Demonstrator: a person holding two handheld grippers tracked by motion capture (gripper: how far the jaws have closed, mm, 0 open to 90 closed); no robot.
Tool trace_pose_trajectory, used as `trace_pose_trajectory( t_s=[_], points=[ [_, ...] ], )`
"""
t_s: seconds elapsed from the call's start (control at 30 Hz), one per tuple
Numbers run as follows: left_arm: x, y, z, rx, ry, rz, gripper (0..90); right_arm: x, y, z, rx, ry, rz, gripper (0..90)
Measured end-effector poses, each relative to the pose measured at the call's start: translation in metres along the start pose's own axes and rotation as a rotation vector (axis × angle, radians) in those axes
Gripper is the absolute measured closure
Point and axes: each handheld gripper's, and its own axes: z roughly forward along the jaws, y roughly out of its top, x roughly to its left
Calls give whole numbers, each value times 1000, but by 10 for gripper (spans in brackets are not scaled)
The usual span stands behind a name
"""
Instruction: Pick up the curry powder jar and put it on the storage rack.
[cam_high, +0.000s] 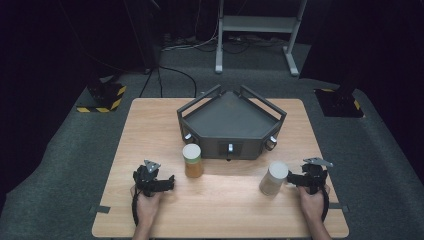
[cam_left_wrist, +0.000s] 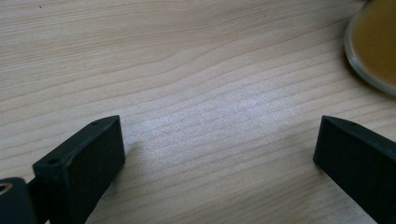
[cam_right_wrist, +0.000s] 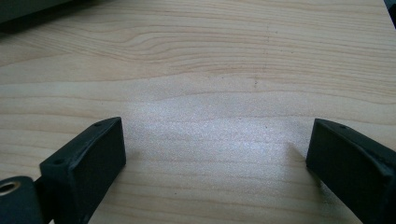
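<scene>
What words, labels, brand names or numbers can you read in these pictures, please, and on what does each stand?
None can be read.
Amber jar: no legible label; any print is too small to tell.
Pale jar: the same.
Dark tray: no lettering visible.
Striped floor plates: yellow-black hazard stripes, no words.

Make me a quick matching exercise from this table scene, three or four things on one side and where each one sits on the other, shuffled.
Things:
1. amber jar
2. pale jar
3. dark tray
4. left tool

Places:
A. far middle of the table
B. beside the right tool
C. near left, jaws open over bare wood
D. just before the tray's left front

Pairs: 1-D, 2-B, 3-A, 4-C
</scene>
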Motion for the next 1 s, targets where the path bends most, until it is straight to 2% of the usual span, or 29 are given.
trace_pose_trajectory(
  t_s=[0.33, 0.53, 0.7, 0.83, 1.0],
  points=[
    [1, 1, 0, 4, -6, -2, 12, 0, 0, 0, 0, 0, 1, 40],
    [1, 5, 0, 23, -13, 10, 5, 0, 0, 0, 0, 0, 1, 40],
    [0, 9, -5, 29, -60, 48, 4, 0, 0, 0, -1, 0, 1, 41],
    [-5, 10, -9, 26, -104, 88, 5, 0, 0, 0, -1, 0, 1, 41],
    [-11, 14, -11, 22, -155, 116, 5, 0, 0, 0, -2, 1, 0, 46]
  ],
)
